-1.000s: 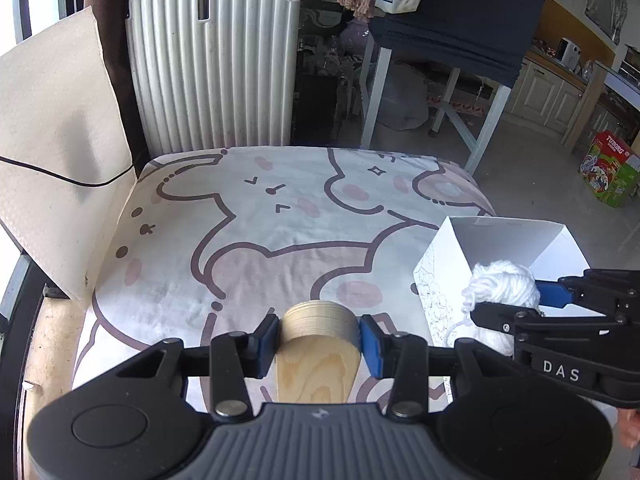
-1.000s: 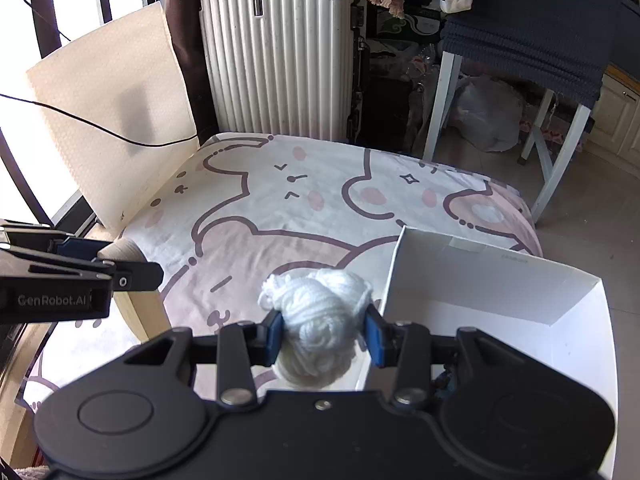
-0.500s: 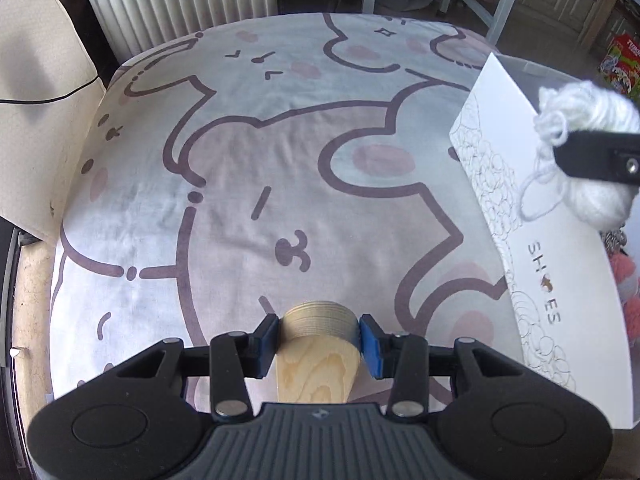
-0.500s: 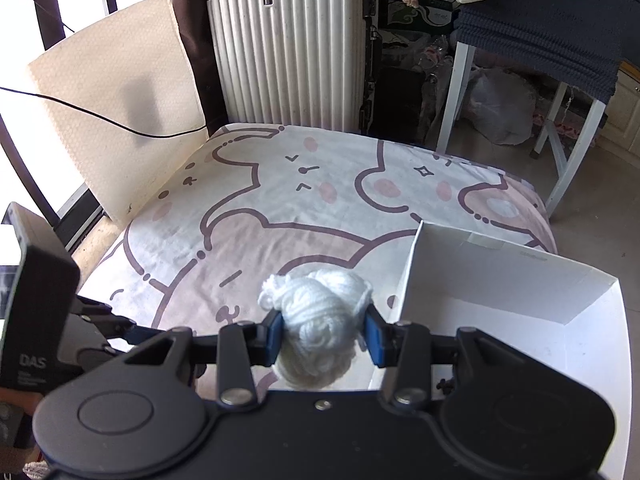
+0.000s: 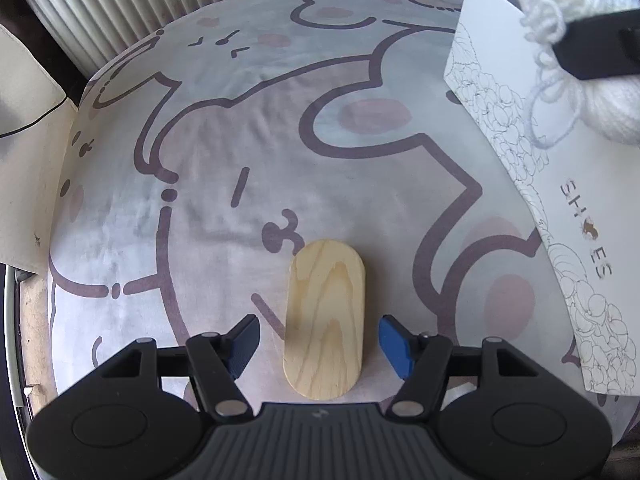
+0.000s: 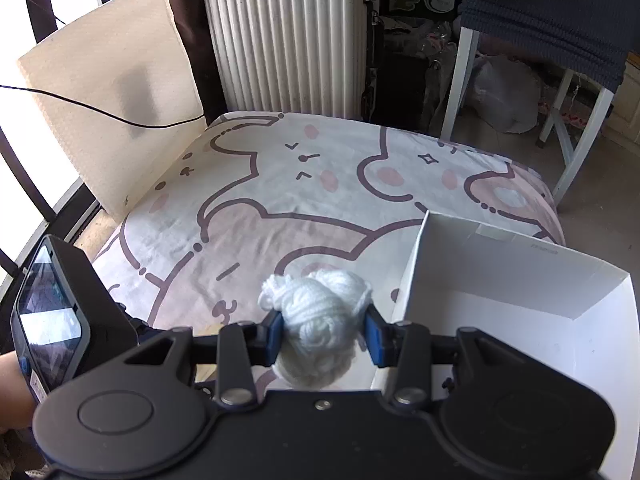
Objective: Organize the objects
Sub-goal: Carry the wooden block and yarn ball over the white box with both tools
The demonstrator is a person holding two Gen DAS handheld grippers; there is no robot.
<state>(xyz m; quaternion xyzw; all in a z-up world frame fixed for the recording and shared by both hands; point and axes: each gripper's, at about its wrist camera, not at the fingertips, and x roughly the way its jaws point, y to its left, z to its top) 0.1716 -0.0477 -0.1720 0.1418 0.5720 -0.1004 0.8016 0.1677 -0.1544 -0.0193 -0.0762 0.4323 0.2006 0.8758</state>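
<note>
A flat oval wooden board [image 5: 325,320] lies on the cartoon-print cloth [image 5: 240,140]. My left gripper [image 5: 320,346] is open with its blue pads either side of the board, not touching it. My right gripper [image 6: 325,332] is shut on a white yarn ball [image 6: 320,320], held above the cloth just left of the open white shoe box [image 6: 520,280]. The yarn ball [image 5: 592,80] and the box wall [image 5: 560,200] also show at the right of the left wrist view.
A white ribbed suitcase [image 6: 288,36] stands behind the table. A cream cushion [image 6: 108,92] with a black cable leans at the left. A chair with a dark cloth [image 6: 560,20] stands at the back right. The left gripper's body [image 6: 60,312] shows low left.
My left gripper has tilted down toward the cloth, opened, and let the wooden board go flat on the cloth. The right gripper still holds the yarn and has shifted slightly.
</note>
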